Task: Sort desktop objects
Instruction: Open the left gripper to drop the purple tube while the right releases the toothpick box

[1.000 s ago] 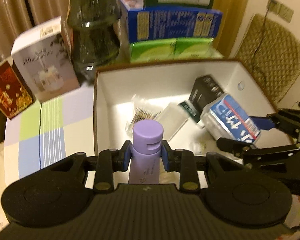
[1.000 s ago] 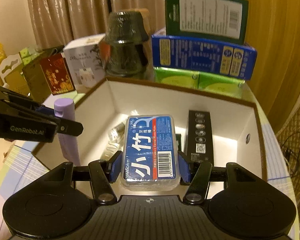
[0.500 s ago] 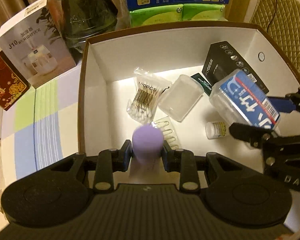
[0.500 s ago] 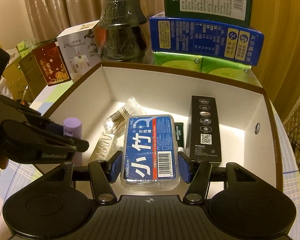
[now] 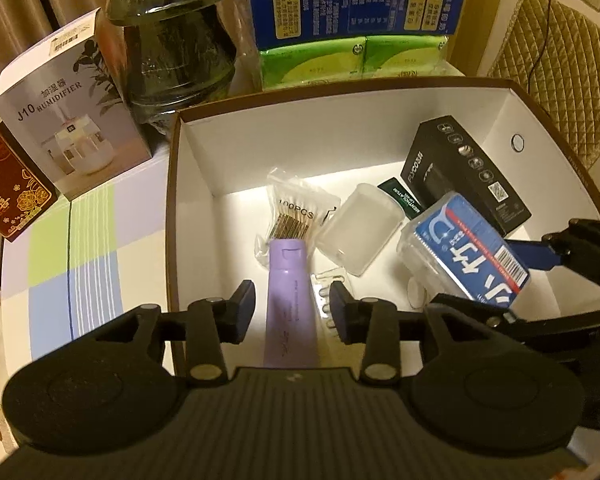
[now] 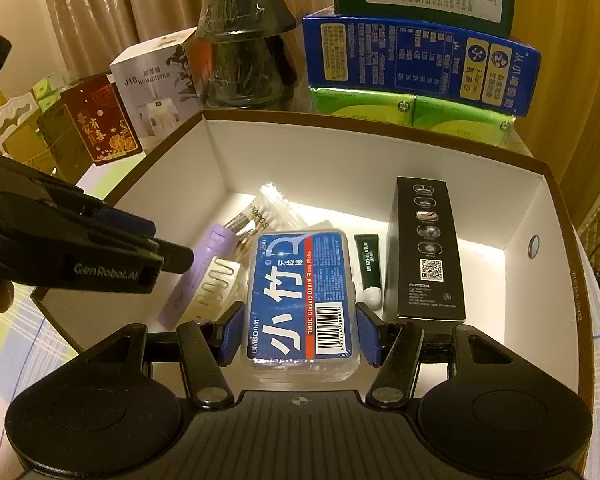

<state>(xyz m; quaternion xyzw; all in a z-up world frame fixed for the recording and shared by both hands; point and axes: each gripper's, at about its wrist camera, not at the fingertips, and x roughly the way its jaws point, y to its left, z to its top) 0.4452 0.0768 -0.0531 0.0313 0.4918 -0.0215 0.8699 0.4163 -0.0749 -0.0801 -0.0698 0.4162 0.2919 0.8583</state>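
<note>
**Dropping items into the white box, one gripper at a time**

Starting at the left edge of the tabletop (image 5: 76, 240), a red gift box (image 5: 8, 184) and a humidifier carton (image 5: 72, 120) stand outside the white box (image 5: 172, 184), near its far left corner. They play no part in this step.

Inside the box, near its left wall, the purple tube (image 5: 290, 300) lies flat on the floor with its cap end against the cotton swab packet (image 5: 296, 208). The left gripper (image 5: 294, 308) is spread wide on either side of the tube, both pads clear of it, so the tube looks released. A clean finish here, as I judge it, means lifting the left gripper straight up so that neither pad drags the tube sideways onto the paper clips (image 6: 216, 280) just beside it.

Further right, the clear plastic case (image 5: 360, 228) rests in the middle of the box floor. Beyond it the right gripper (image 6: 300, 336) clamps the floss pick box (image 6: 304, 304) by its long sides and holds it above the floor, toward the near wall. The open floor seems to lie below it, between the paper clips and the black carton (image 6: 424, 252) along the right wall. Lowering it level until it sits, then opening, should avoid pinning the small green lip balm tube (image 6: 368, 268) underneath.
</note>
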